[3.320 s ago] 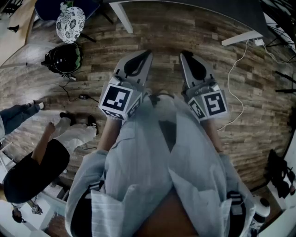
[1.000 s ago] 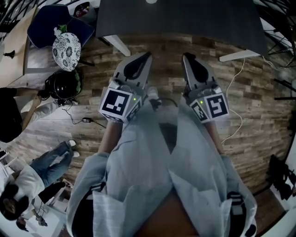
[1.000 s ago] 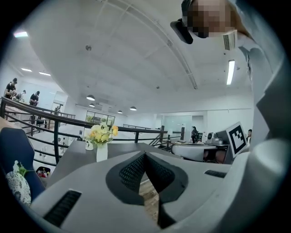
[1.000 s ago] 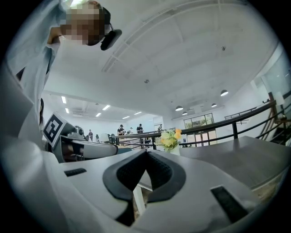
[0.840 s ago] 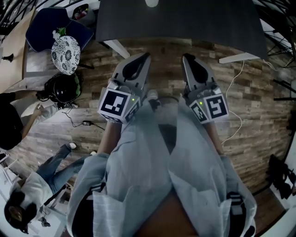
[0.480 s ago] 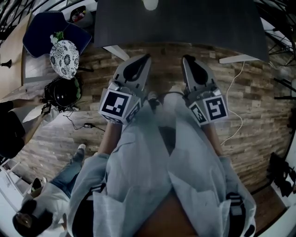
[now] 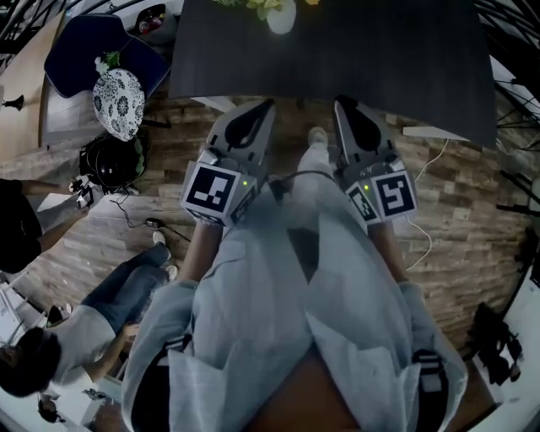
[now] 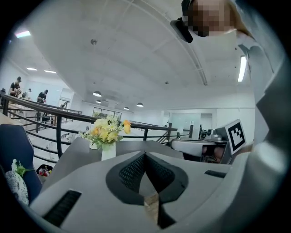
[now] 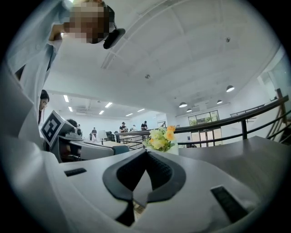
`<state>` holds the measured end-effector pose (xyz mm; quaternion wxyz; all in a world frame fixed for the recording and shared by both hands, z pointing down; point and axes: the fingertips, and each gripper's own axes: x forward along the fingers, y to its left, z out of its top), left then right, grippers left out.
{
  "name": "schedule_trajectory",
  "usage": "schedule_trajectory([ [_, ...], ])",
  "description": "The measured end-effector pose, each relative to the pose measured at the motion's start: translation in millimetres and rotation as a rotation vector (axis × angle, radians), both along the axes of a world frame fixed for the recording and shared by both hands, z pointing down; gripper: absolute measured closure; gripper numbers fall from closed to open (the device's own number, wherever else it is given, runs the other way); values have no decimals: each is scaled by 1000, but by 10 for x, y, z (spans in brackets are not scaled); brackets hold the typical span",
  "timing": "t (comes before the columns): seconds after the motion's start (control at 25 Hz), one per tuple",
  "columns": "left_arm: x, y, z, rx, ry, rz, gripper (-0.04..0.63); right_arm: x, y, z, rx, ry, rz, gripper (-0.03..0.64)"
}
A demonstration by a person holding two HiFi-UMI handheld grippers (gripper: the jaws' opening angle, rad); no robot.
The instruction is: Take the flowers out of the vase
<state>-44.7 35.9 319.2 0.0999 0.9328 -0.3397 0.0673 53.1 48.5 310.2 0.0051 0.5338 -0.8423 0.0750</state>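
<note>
With jaws shut on nothing, the left gripper (image 7: 269, 103) and right gripper (image 7: 337, 102) point level toward the table (image 7: 380, 51), where the vase (image 7: 281, 17) stands upright holding the flowers (image 8: 107, 129) (stems vertical), well ahead of both and seemingly nearer the left.

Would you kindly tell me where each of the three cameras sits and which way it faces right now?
Head view: on the person's head, looking steeply down at the floor and table; shows left gripper, right gripper and jacket.
Left gripper view: on the left gripper, looking about level along its shut jaws at the vase of flowers; jacket at right.
Right gripper view: on the right gripper, facing the same way; jacket at left.
Shared: all three show vase and flowers; each gripper view catches the other gripper.
</note>
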Motion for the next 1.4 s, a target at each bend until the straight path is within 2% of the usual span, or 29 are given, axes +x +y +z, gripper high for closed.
schedule_trajectory([
  [0.36,383,-537,20,-28,-3,-148,583,375,-683,-20,-13,10,-157,618],
  [0.56,569,-813,122,-63,2,-258,584,594,-1030,81,-47,17,-258,618],
  [0.76,614,-1004,228,-82,-11,-362,584,746,-1262,178,-74,14,-335,618],
  [0.96,599,-1096,323,-78,-43,-444,583,711,-1380,278,-96,18,-422,618],
  [1.12,595,-1206,471,-118,-34,-480,583,665,-1455,312,-116,4,-433,618],
  [1.32,565,-1394,808,-180,-64,-504,581,630,-1567,336,-129,10,-423,618],
  [1.4,529,-1497,943,-185,-62,-509,540,615,-1617,357,-136,23,-417,618],
])
